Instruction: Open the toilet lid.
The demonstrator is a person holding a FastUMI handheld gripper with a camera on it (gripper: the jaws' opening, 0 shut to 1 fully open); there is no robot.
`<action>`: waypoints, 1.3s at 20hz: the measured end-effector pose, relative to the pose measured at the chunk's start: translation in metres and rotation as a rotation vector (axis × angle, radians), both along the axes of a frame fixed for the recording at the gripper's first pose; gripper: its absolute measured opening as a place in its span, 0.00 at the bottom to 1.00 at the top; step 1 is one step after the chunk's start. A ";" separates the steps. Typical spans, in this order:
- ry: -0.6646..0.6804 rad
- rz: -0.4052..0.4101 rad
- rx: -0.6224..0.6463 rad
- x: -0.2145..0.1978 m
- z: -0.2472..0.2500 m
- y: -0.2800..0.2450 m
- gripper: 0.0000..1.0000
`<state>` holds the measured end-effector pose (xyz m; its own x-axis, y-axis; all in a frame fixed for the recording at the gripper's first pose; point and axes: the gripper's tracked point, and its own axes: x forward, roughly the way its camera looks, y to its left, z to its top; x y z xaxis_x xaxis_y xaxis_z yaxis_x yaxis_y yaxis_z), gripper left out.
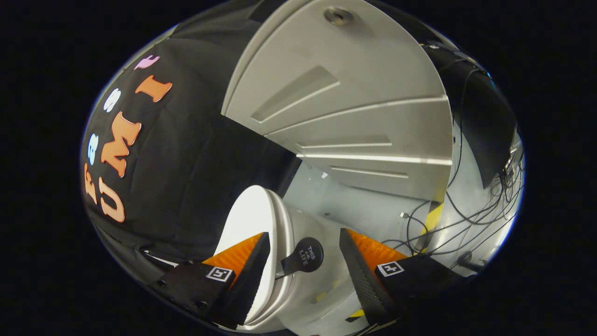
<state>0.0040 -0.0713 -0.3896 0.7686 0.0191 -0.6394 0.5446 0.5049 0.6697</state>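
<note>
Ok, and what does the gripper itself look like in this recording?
The gripper has two wedge-shaped fingers, orange with a ribbed face on the outer side and black with a fine-textured pad on the inner side. Each finger sits on a black base carrying a small square black-and-white marker. No cables on the gripper are visible. The fingers stand apart.

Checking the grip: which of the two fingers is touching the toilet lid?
The left finger lies against the white toilet lid's edge; the right finger stands apart from it, gripper open.
</note>
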 end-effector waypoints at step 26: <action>-0.146 -0.119 0.159 0.017 0.060 0.034 0.10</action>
<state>0.0212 -0.0377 -0.3293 0.8558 0.0141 -0.5172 0.4853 0.3244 0.8119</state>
